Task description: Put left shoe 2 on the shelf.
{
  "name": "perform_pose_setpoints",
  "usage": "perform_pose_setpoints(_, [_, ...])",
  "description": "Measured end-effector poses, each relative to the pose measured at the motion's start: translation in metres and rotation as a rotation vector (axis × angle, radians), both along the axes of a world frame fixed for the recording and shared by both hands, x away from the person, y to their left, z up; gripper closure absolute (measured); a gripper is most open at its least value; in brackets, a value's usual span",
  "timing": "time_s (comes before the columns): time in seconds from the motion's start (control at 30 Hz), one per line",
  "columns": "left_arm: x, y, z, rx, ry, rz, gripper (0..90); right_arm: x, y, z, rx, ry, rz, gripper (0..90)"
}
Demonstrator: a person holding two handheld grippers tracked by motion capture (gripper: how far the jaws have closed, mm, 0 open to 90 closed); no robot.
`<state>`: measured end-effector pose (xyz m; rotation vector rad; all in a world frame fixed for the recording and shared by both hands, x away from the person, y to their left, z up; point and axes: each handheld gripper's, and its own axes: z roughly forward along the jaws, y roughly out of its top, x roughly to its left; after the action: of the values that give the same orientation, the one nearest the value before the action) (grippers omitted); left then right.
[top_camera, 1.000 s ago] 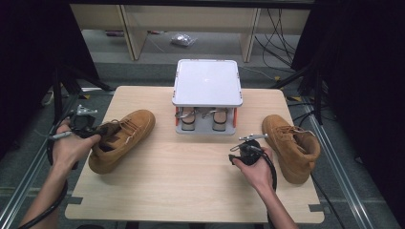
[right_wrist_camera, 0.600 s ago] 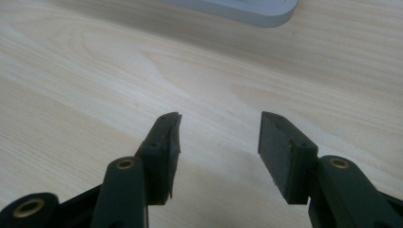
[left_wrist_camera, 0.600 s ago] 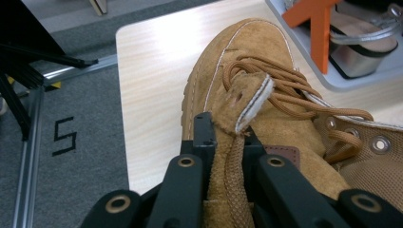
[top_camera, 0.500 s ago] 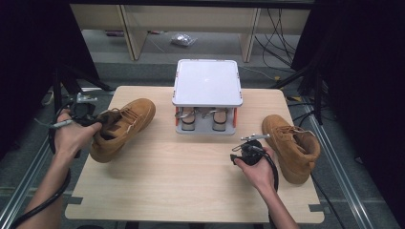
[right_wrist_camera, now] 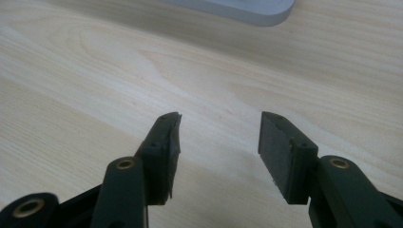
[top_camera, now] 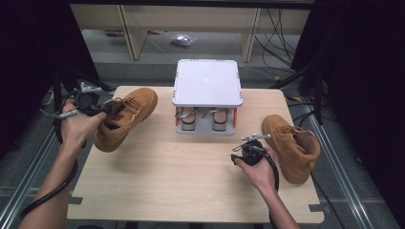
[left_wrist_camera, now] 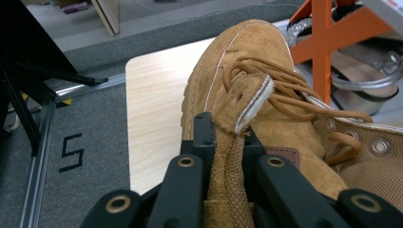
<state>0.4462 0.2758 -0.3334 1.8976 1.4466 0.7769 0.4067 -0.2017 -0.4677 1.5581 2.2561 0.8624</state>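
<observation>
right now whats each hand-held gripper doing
Left hand-held gripper: shut on the tan suede lace-up boot, pinching its tongue.
Right hand-held gripper: open, holding nothing, above the light wooden table.

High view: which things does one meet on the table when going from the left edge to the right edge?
Left tongs → tan suede boot held by them → white-topped shoe rack → right tongs → second tan suede boot.

Two hands, one gripper in each

The left gripper is raised at the table's left edge, forearm slanting in, jaws pinched tight on tan suede. The right gripper sits low near the right edge, jaws parted and empty.
</observation>
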Motion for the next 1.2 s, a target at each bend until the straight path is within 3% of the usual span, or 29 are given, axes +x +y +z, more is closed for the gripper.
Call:
perform_pose_setpoints(0.17, [0.003, -0.003, 0.005, -0.005, -0.019, 0.001, 83.7, 0.000, 0.000, 0.000, 0.004, -0.001, 0.002, 49.7])
perform_pose_setpoints(0.2, [0.004, -0.004, 0.006, -0.006, -0.023, 0.004, 83.7, -0.002, 0.003, 0.001, 0.011, 0.011, -0.021, 49.7])
perform_pose_setpoints(0.27, [0.006, -0.005, 0.008, -0.015, -0.032, 0.005, 83.7, 0.000, 0.001, 0.000, -0.005, -0.013, 0.005, 49.6])
perform_pose_setpoints(0.5, [0.013, -0.011, 0.014, -0.028, -0.057, 0.015, 83.7, -0.001, 0.001, 0.002, 0.001, -0.008, -0.001, 49.7])
perform_pose_setpoints(1.07, [0.031, -0.023, 0.021, -0.037, -0.076, 0.027, 83.7, -0.002, -0.002, -0.002, -0.005, -0.024, 0.015, 49.6])
perform_pose_setpoints(1.17, [0.033, -0.023, 0.022, -0.050, -0.087, 0.028, 83.7, -0.004, 0.000, 0.000, 0.015, -0.003, -0.006, 49.6])
perform_pose_setpoints(1.2, [0.034, -0.024, 0.023, -0.052, -0.087, 0.031, 83.7, -0.003, -0.001, -0.001, -0.006, -0.022, 0.001, 49.6])
